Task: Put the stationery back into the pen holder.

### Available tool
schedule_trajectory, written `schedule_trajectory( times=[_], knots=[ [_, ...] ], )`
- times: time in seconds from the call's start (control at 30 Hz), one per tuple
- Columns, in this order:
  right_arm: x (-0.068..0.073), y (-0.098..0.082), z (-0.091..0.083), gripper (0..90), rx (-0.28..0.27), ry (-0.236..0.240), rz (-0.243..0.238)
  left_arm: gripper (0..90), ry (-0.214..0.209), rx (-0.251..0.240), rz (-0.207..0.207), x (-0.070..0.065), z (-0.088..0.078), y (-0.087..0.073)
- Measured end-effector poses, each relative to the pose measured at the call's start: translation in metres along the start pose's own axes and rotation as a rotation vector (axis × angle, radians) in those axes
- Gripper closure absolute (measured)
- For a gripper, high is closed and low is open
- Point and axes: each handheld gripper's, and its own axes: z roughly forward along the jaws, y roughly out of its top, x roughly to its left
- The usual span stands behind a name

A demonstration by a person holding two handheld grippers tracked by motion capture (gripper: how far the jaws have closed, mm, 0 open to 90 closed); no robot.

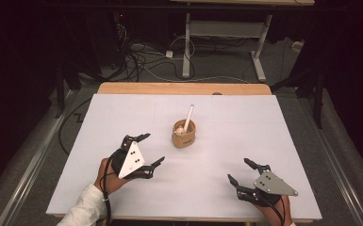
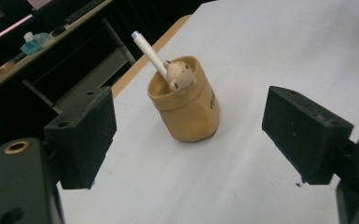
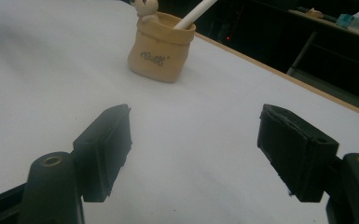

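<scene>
Gaping wide, both tongs (image 1: 146,149) (image 1: 240,172), w/ nothing held.

My table: wooden top (image 1: 184,88) under a flat white board (image 1: 245,141). One small tan sack-shaped pot (image 1: 184,134) stands on it, centre, holding a white pen (image 1: 189,117).

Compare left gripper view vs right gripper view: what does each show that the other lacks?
Left gripper view alone: the pen's blue-tipped upper end and the bear figure's full head on the holder rim. Right gripper view alone: the printed script on the holder's side, readable head-on. Both: the tan sack-shaped holder on the white table, each framed by an open claw.
</scene>
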Motion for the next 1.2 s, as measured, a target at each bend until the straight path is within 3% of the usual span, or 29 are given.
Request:
schedule_trajectory(
  times=[0.3,0.73,0.97,1.2],
  knots=[
    [-0.001,0.0,-0.001,25.3,-0.003,-0.005,-0.002,16.8,-0.007,0.023,-0.015,-0.003,-0.012,-0.019],
    [-0.004,-0.001,-0.002,25.2,-0.001,-0.014,0.004,16.7,0.021,0.041,-0.027,-0.006,-0.025,-0.046],
    [-0.003,-0.001,-0.003,25.2,-0.001,-0.018,-0.008,16.8,0.042,0.079,-0.056,-0.006,-0.031,-0.062],
    [-0.003,-0.002,-0.003,25.2,0.002,-0.022,-0.009,16.8,0.032,0.126,-0.103,-0.007,-0.037,-0.08]
  ],
)
